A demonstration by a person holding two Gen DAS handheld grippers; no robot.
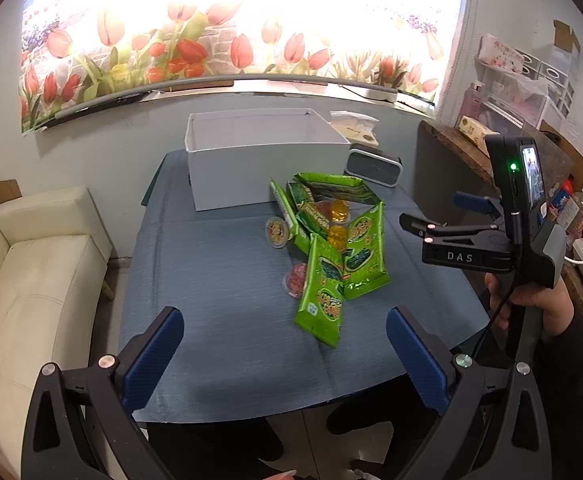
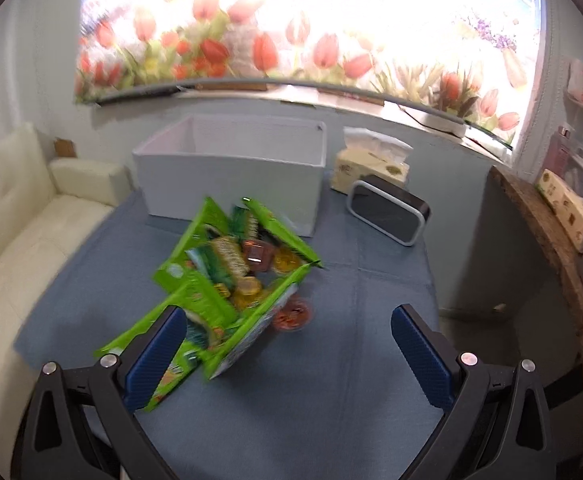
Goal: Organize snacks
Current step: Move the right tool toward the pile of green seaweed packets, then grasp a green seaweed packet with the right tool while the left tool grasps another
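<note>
Nothing is looking sorted yet: the white box (image 1: 265,160) is standing at the far side of the desk (image 1: 219,280) with what shows of its inside bare, though its floor is hidden behind the near wall, and the snacks are all lying in one loose pile in front of it. That pile of green snack packets (image 1: 331,248) is sprawling across the middle of the blue cloth, with small jelly cups tucked among and beside the packets: an orange one (image 1: 339,211), a pale one (image 1: 277,232) on the left edge and a pink one (image 1: 296,279) near the front. The left gripper (image 1: 285,354) is hovering over the near edge of the desk with its fingers spread wide and holding nothing. The right gripper (image 2: 287,354) is hanging over the pile's near end, fingers likewise released and empty; its view is blurred. By this reckoning the whole job is lying ahead: every packet and cup is waiting to go into the box.
</note>
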